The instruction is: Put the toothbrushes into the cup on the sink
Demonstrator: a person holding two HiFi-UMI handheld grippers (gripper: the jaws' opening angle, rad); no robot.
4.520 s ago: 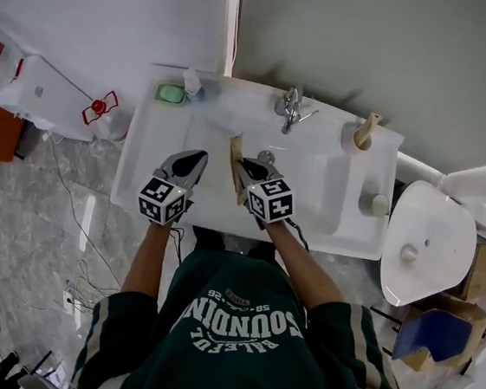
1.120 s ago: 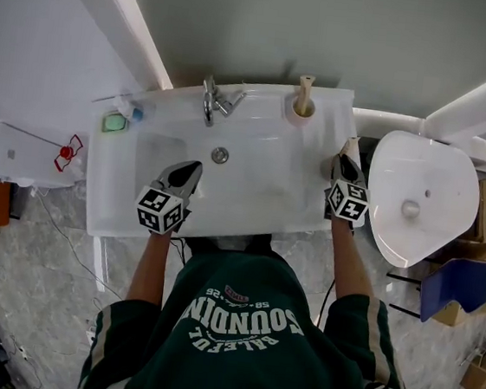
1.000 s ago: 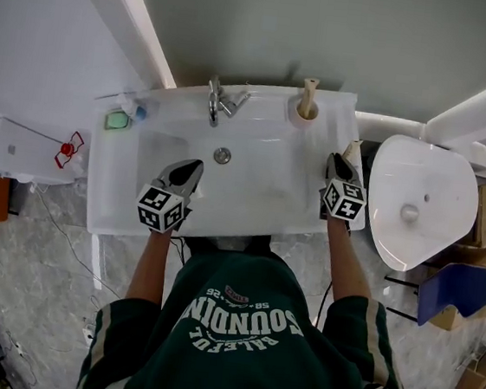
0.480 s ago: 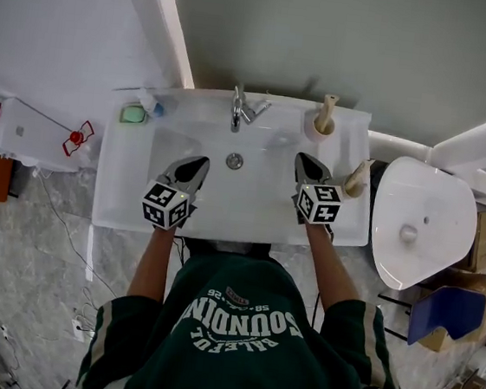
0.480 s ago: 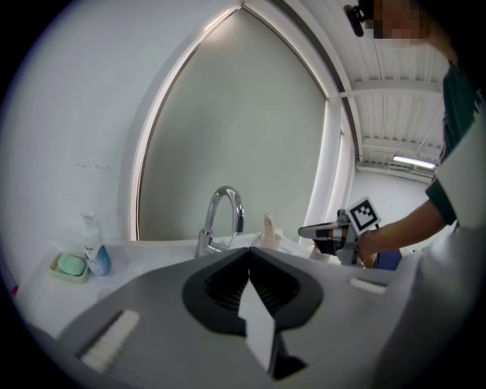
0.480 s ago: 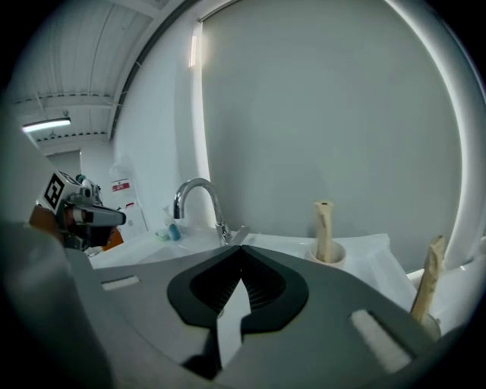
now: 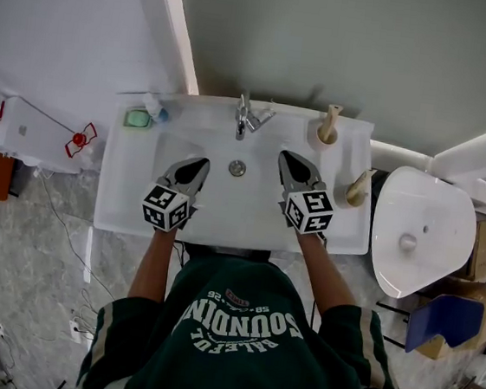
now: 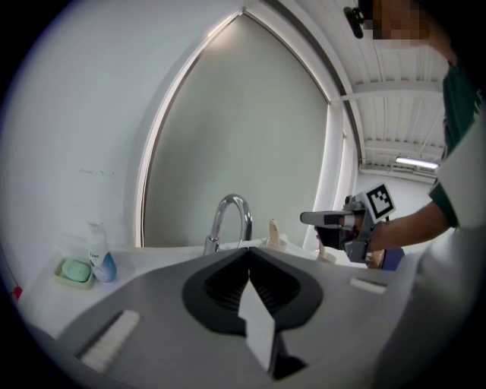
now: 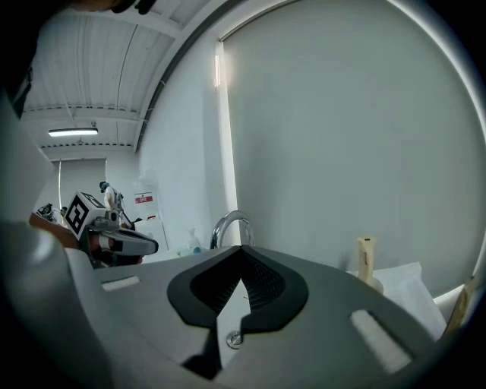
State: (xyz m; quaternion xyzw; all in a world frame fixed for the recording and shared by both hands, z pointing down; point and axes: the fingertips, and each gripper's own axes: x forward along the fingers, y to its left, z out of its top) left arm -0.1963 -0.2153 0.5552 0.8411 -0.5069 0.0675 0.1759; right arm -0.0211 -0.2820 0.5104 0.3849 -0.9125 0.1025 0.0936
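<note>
Two beige toothbrushes stand in cups on the white sink (image 7: 130, 194). One toothbrush (image 7: 329, 119) is in the cup (image 7: 323, 138) at the back right. The other toothbrush (image 7: 359, 184) leans in a cup (image 7: 347, 197) at the sink's right edge. My right gripper (image 7: 289, 160) hovers over the basin, left of both cups, shut and holding nothing. My left gripper (image 7: 195, 167) is over the basin's left half, also shut and holding nothing. The right gripper view shows its jaws (image 9: 241, 249) closed, with the back toothbrush (image 9: 366, 260) ahead to the right. The left gripper (image 8: 247, 251) has its jaws together.
A chrome faucet (image 7: 246, 116) stands at the back centre above the drain (image 7: 238, 169). A green soap dish (image 7: 137, 118) and a pump bottle (image 7: 155, 106) sit at the back left corner. A white toilet (image 7: 417, 235) stands right of the sink.
My right gripper has moved left from the sink's right edge to over the basin. The toothbrush it was beside now stands alone in the right cup. The left gripper has barely moved.
</note>
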